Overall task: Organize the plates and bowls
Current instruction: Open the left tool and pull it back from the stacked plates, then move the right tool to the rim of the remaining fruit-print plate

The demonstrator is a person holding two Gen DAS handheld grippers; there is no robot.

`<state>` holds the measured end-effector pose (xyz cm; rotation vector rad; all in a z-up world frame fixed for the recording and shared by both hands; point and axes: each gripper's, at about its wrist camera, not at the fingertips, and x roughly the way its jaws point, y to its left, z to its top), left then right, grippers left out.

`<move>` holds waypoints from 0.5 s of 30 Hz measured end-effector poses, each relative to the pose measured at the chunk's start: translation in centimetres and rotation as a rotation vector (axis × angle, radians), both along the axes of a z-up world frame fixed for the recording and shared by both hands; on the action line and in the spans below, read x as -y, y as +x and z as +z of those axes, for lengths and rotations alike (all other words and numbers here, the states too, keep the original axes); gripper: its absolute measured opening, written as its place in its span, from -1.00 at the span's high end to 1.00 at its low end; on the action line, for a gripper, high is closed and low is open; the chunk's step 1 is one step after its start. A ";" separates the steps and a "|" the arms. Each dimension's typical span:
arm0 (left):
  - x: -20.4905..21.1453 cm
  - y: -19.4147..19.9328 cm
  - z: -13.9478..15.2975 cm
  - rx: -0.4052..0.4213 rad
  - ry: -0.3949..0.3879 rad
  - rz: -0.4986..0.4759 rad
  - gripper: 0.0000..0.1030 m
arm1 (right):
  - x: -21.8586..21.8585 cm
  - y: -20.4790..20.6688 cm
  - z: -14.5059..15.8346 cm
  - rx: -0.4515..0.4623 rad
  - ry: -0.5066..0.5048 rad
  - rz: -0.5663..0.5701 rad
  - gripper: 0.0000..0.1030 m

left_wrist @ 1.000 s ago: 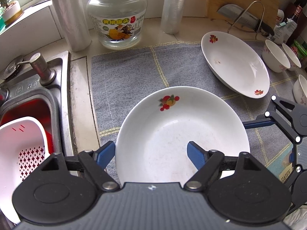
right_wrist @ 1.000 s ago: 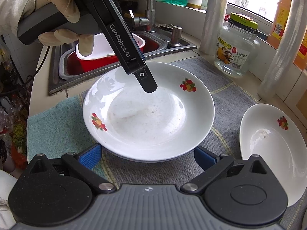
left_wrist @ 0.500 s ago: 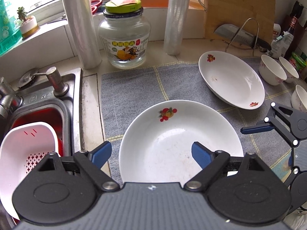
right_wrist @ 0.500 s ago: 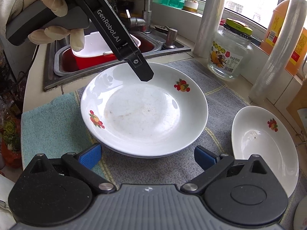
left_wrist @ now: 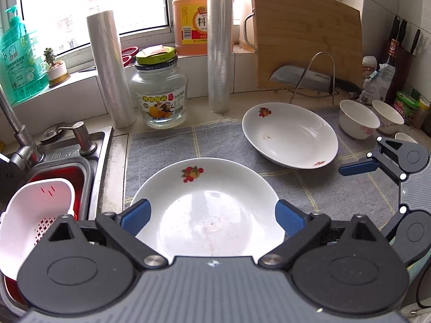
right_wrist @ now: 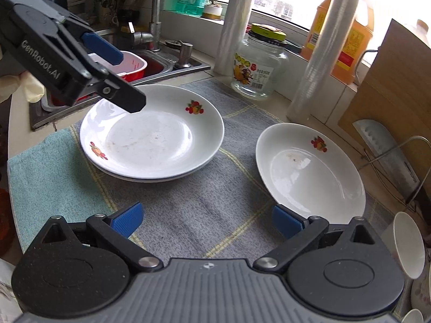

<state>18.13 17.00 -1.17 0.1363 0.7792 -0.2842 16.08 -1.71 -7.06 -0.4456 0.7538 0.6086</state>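
The desk carries a grey cloth on which all the crockery rests.

Stacked plates: two deep white glazed plates, one nested in the other, lying directly ahead of and below the left gripper, whose jaws are spread wide and pinch nothing. Judged rigid, moderately heavy as a pair, brittle and slick. Grip at the raised rim only; the glazed well offers no purchase.

Single plate: same pattern, lying just ahead of and to the right of the right gripper, whose jaws are likewise spread and empty. It likely belongs on the stack. Take its near rim edge-on, one jaw above and one below, and lift level to avoid slipping.

Small bowls: well beyond the left jaws, far right. Light, thin-walled, fragile; grip one wall across the lip.
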 end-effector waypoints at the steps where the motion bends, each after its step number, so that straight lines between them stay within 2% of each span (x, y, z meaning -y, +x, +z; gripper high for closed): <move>1: 0.2 -0.1 0.0 0.002 -0.013 -0.002 -0.91 | 0.5 0.0 0.0 -0.003 -0.001 -0.018 -1.00; 4: 1.0 -0.4 0.0 0.012 -0.047 -0.022 -0.91 | 1.9 0.2 -0.1 -0.014 -0.006 -0.078 -1.00; 9: 2.3 0.0 -0.2 0.027 -0.062 -0.084 -0.91 | 4.2 0.8 0.2 -0.023 -0.014 -0.205 -1.00; 15: 4.5 0.7 -0.9 0.031 -0.072 -0.136 -0.91 | 6.9 1.8 1.5 0.008 -0.050 -0.317 -1.00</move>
